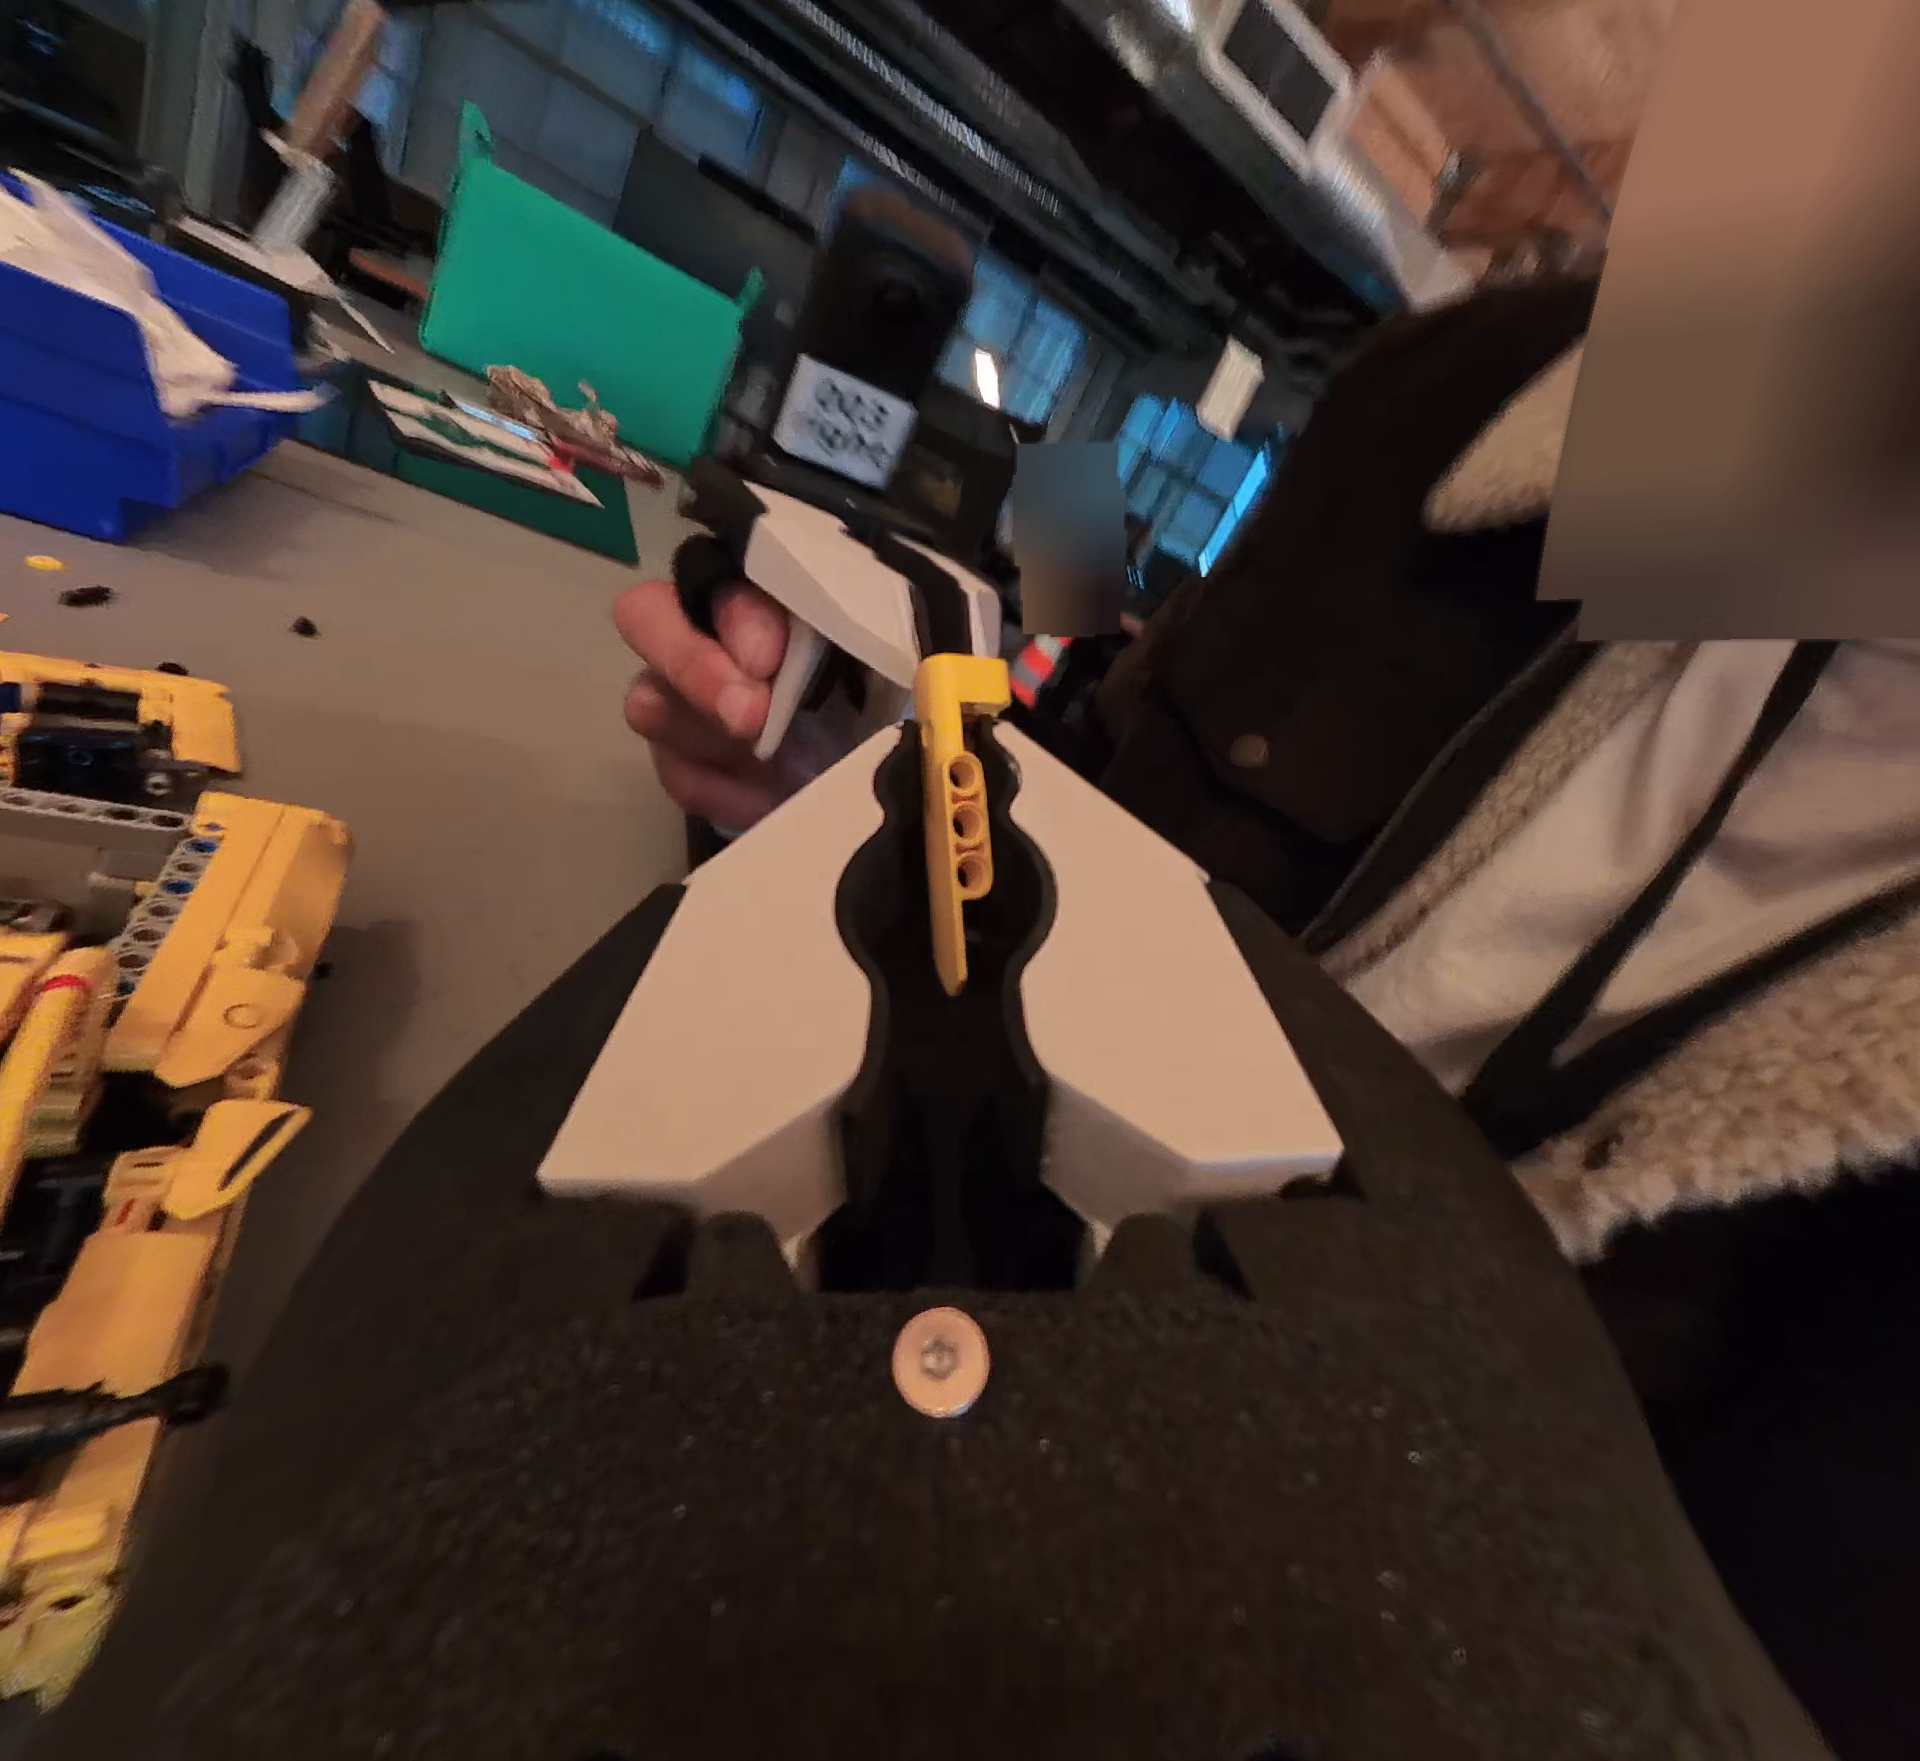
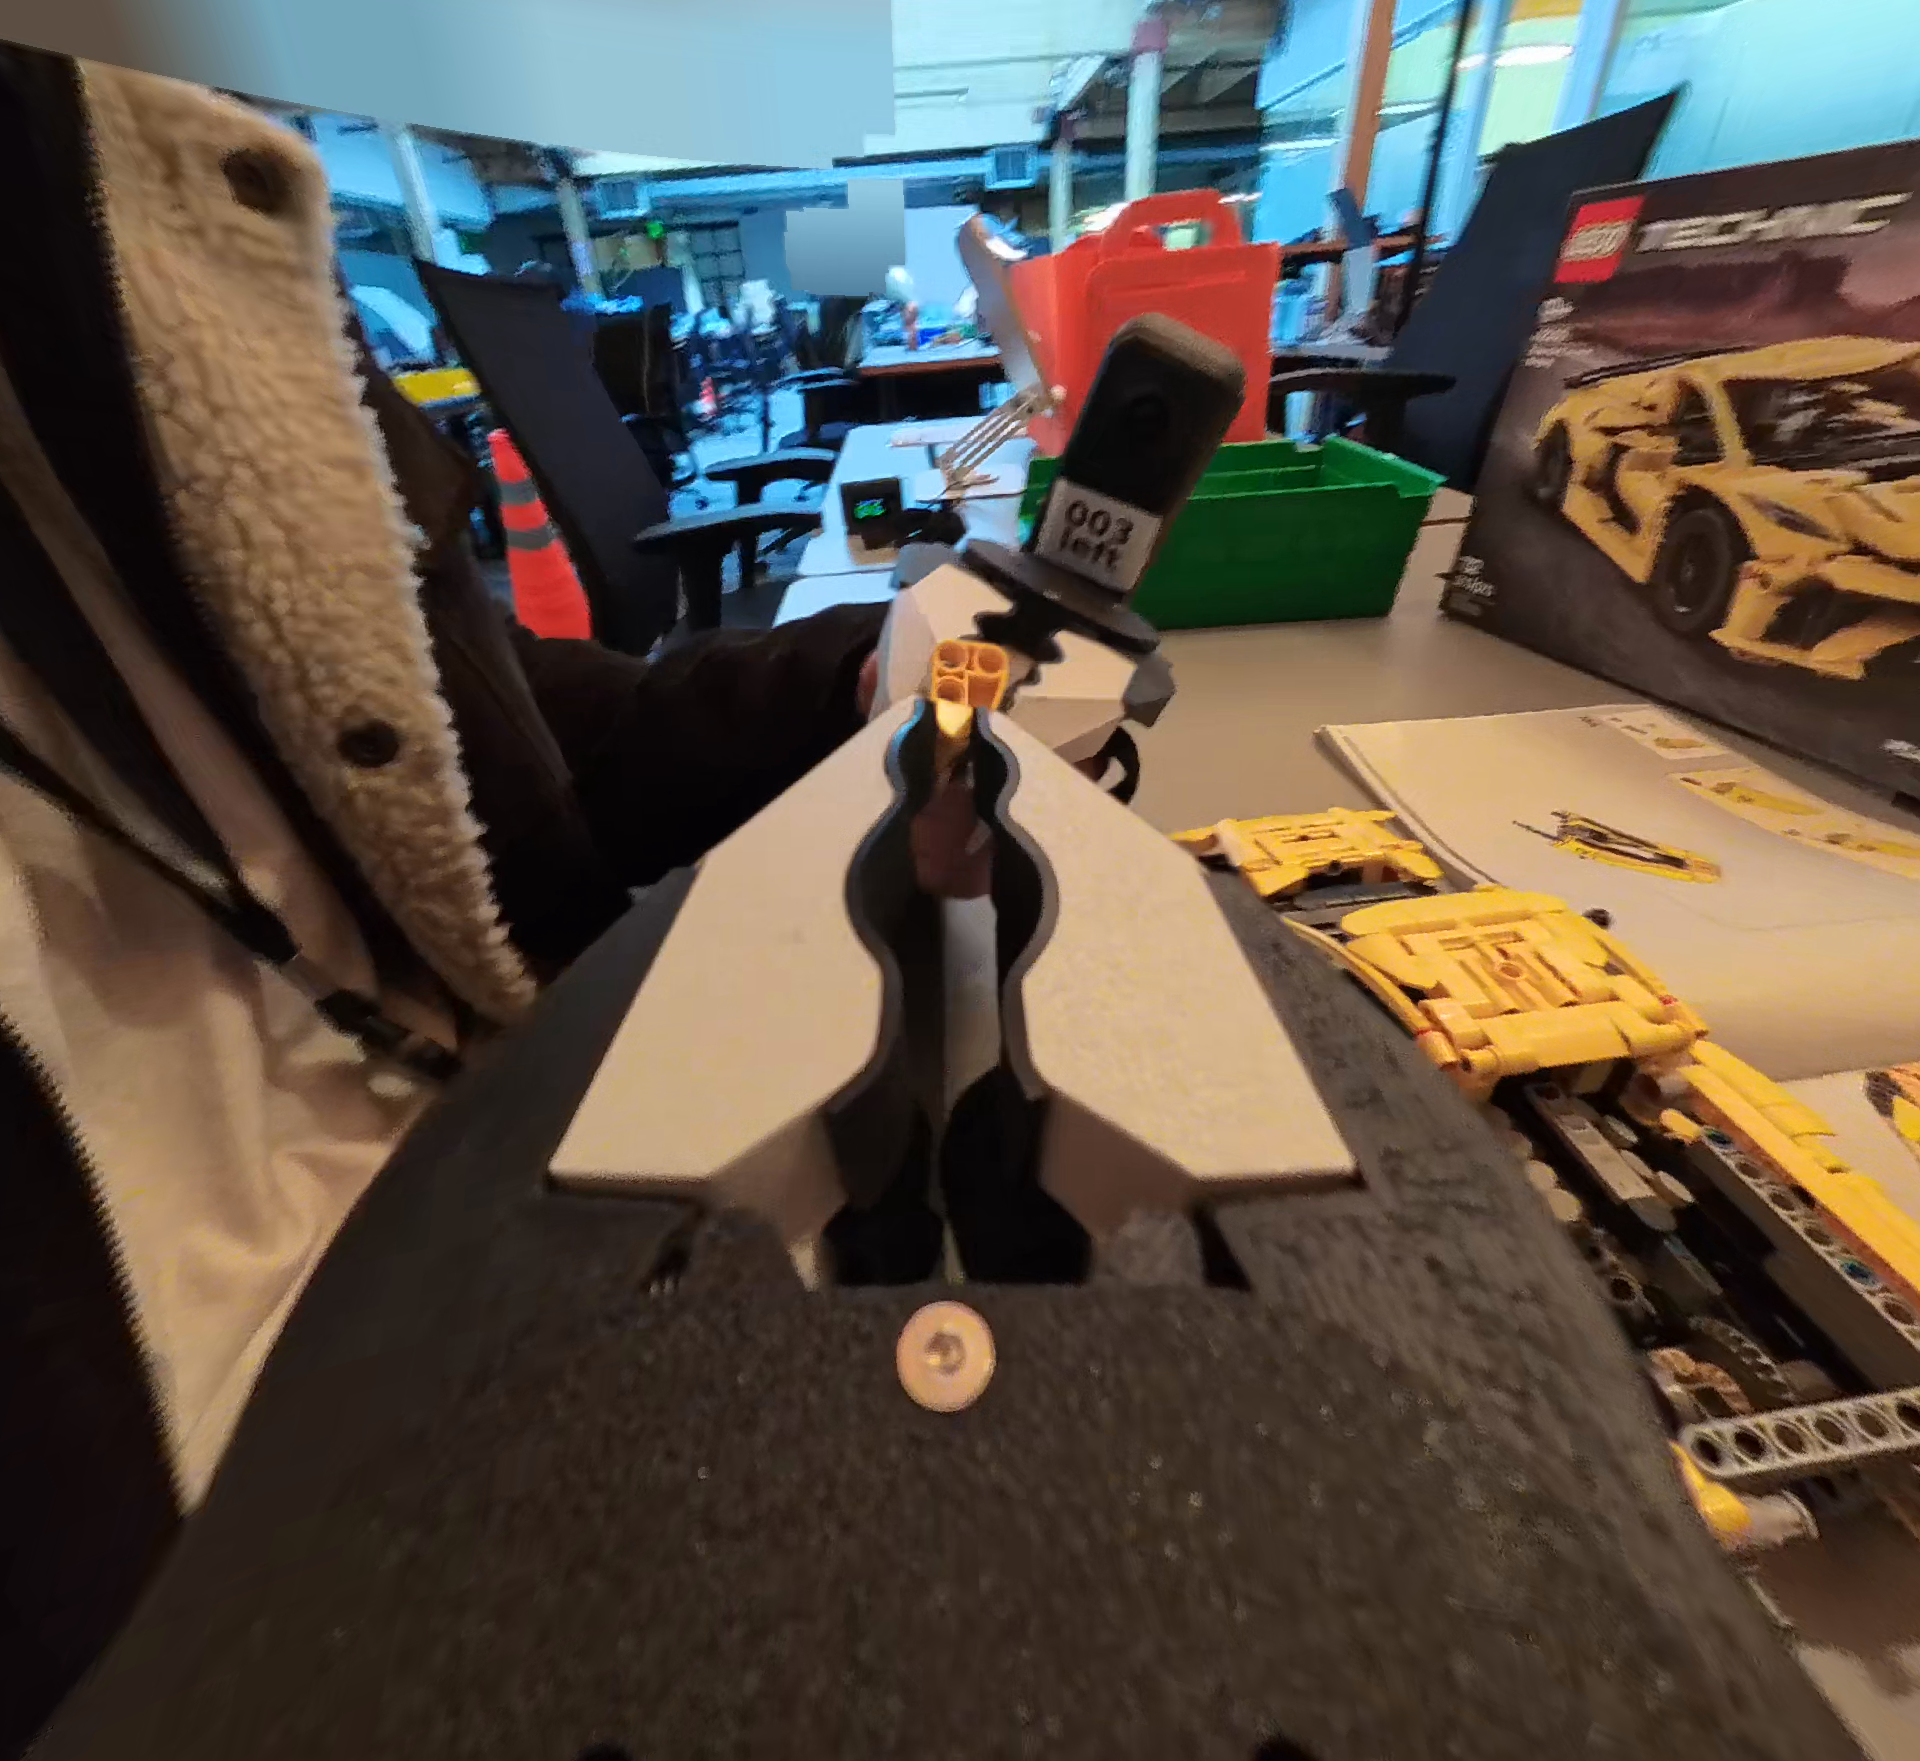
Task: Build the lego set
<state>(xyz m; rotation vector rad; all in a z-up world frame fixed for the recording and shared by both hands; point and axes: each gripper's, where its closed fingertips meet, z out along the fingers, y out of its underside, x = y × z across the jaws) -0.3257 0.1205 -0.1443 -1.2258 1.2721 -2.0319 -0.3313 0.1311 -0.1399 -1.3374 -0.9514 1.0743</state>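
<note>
Right wrist view: printed box (image 2: 1704, 475) on table (image 2: 1299, 672); both grippers' fingers pinch yellow beam (image 1: 958, 828).

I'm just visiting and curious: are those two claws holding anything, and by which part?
Both pinch one yellow Lego piece: the left gripper grips its holed bar, the right gripper its other end.

Left gripper (image 1: 948, 755) is pinching a yellow beam (image 1: 961, 828) at its tips, right gripper (image 1: 940, 641) meeting it head-on, yellow car (image 1: 135, 1036) off left.
</note>
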